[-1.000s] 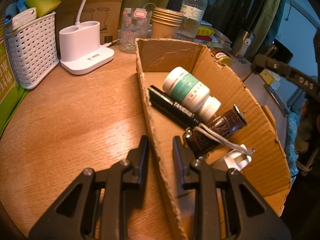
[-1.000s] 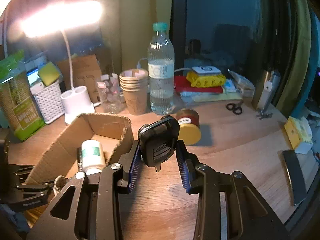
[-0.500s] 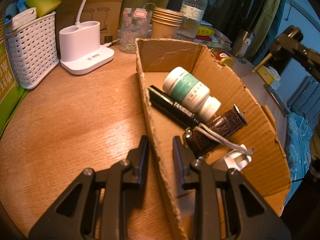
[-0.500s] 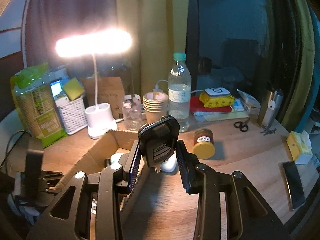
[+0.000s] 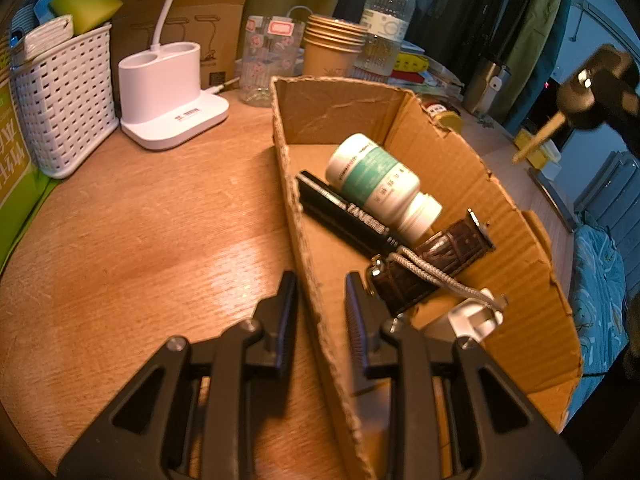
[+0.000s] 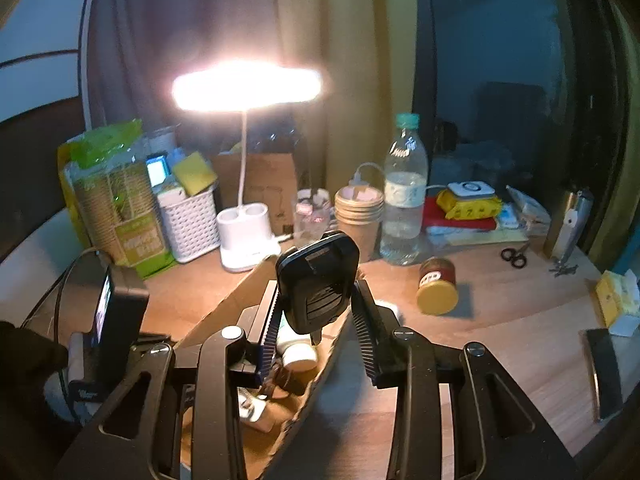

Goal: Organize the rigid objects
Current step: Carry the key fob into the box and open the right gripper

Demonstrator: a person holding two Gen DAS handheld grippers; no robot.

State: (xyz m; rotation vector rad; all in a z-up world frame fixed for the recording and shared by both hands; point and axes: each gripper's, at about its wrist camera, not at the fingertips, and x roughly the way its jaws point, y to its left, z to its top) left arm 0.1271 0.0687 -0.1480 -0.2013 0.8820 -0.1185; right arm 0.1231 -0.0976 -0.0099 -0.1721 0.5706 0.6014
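My left gripper (image 5: 320,296) is shut on the left wall of the cardboard box (image 5: 298,216), one finger on each side. The box holds a white pill bottle (image 5: 376,180), a black pen-like case (image 5: 344,216), a brown leather strap (image 5: 432,264) and a white plug (image 5: 474,314). My right gripper (image 6: 316,300) is shut on a black car key (image 6: 318,284) and holds it above the box's right wall (image 6: 320,372). The key also shows at the far right of the left wrist view (image 5: 592,96).
A lit desk lamp (image 6: 248,240), a white basket (image 5: 60,100), paper cups (image 5: 334,50), a water bottle (image 5: 386,16) and a glass (image 5: 266,64) stand behind the box. A yellow-lidded jar (image 6: 438,288) lies on the table to the right, with scissors (image 6: 514,256) beyond.
My right gripper has risen and moved left with the car key, from beside the box to above it. The left gripper and box have not moved.
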